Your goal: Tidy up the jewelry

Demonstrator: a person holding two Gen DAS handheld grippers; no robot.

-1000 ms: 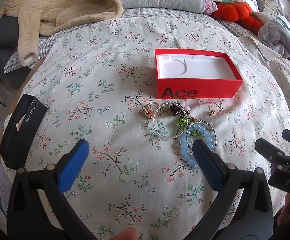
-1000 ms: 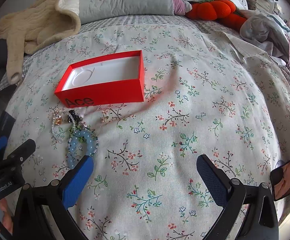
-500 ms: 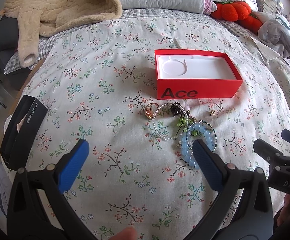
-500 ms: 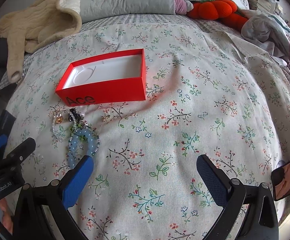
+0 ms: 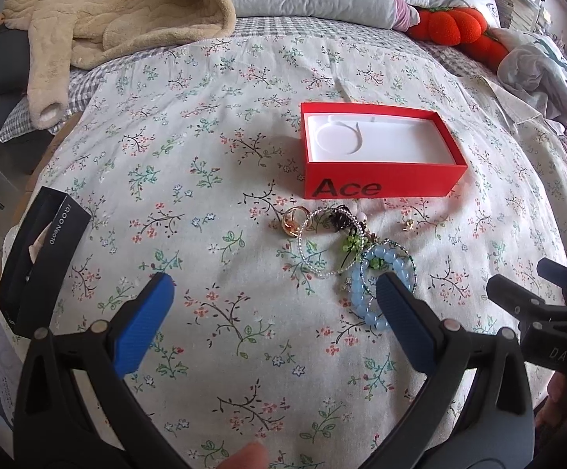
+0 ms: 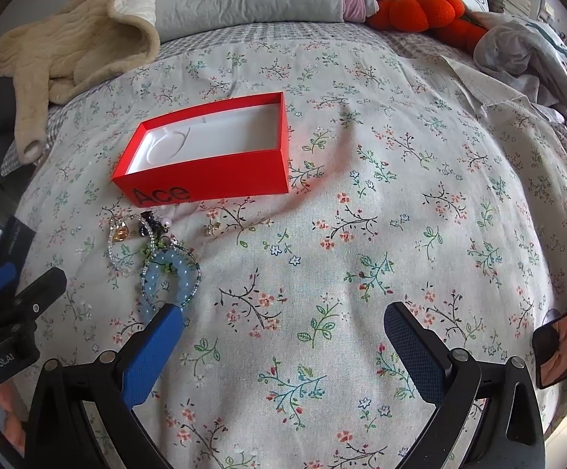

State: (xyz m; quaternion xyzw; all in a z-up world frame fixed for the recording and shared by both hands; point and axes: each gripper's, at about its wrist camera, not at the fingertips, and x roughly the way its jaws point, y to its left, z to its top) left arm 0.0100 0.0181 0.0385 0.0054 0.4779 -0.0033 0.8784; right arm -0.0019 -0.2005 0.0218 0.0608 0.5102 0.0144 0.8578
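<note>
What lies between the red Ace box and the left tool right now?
In the left wrist view, the jewelry pile lies between the red box and the left tool: a gold ring, a clear beaded bracelet, a blue bead bracelet.

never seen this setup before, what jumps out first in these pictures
The bright red box marked "Ace" stands open in the middle of the flowered bedspread, its white inside holding nothing. Just in front of it lies a tangle of jewelry: a pale blue bead bracelet, a clear bead bracelet and a gold ring. Both claws, left and right, hang open above the bed.
</note>
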